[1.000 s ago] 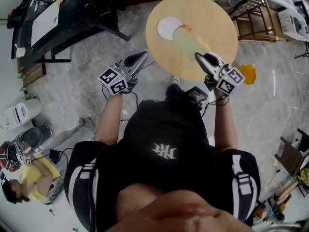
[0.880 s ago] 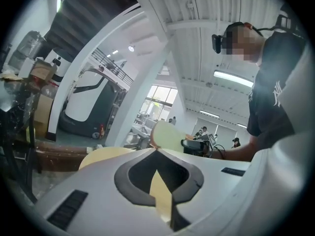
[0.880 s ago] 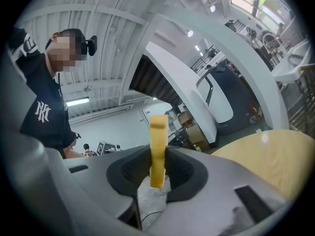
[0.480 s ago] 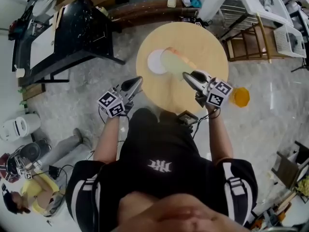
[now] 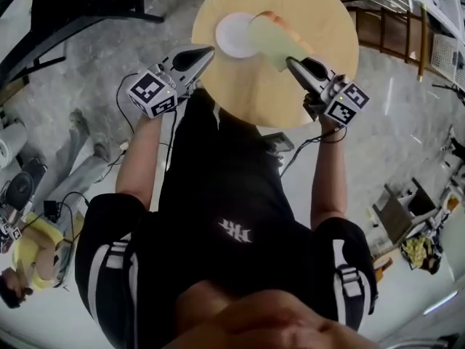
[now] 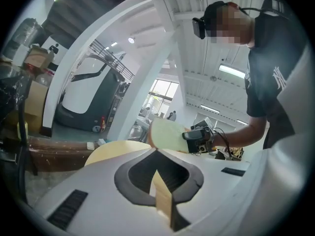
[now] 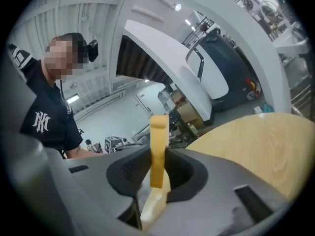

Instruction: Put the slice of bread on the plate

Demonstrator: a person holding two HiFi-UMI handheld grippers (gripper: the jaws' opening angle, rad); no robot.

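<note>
From the head view, I see the white plate point(image 5: 231, 35) on the left part of the round wooden table point(image 5: 323, 20). The slice of bread point(image 5: 275, 38) is not lying on it. It is clamped at one end in my right gripper point(image 5: 292, 64). Its long axis runs from the gripper tips up and left toward the plate, broad face to the camera, and its far end overlaps the plate's right rim in the picture. I cannot tell whether it touches the plate. My left gripper point(image 5: 209, 49) sits at the table's left edge, jaws closed to a point.

In the left gripper view the jaws are pressed together on nothing. Beyond them the bread shows flat side on, held above the tabletop.

In the right gripper view the pads grasp the slice edge-on, and it stands upright between them.

Compared with a second ago, the table has slid up the head view and its far edge is now cut off. The grip on the bread and its pointing toward the plate look unchanged.
</note>
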